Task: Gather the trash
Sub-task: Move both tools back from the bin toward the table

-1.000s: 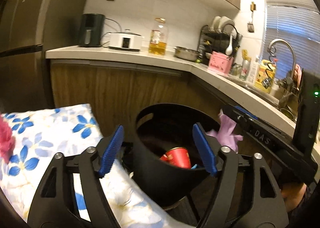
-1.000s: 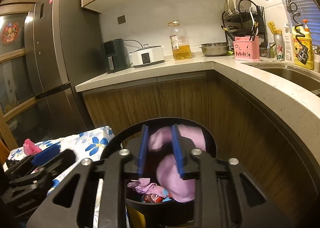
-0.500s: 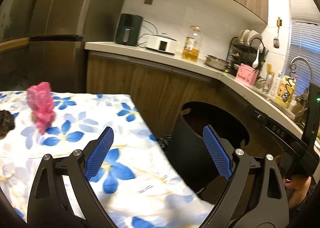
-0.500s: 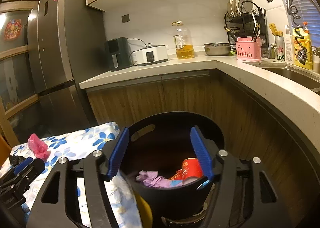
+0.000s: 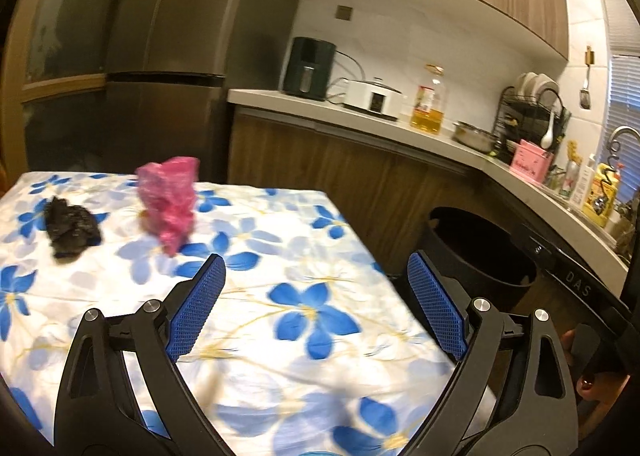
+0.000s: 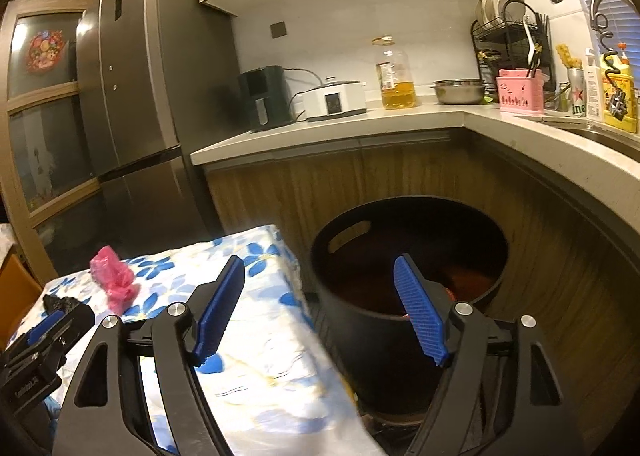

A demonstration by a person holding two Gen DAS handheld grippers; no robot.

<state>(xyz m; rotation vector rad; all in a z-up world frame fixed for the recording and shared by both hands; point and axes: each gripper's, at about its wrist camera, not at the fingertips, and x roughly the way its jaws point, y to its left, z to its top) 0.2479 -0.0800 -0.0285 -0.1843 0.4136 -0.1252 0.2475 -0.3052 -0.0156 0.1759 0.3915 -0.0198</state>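
Both grippers are held spread and empty: left gripper (image 5: 316,308) aimed over the floral table (image 5: 320,336) at pink wrapper (image 5: 170,203) and black scrap (image 5: 70,228) for pickup, right gripper (image 6: 320,316) kept beside the black bin (image 6: 408,240)

On the surface (image 5: 312,256), the wad (image 5: 170,201) stands right of the scrap (image 5: 70,225), the two apart. The bin (image 5: 476,260) stands on the floor right of the surface, in front of the cabinets (image 5: 360,183). The fridge (image 5: 168,55) stands behind the surface. The left claw (image 5: 316,308) is above the surface; the right claw (image 6: 320,312) spans the surface edge and bin.
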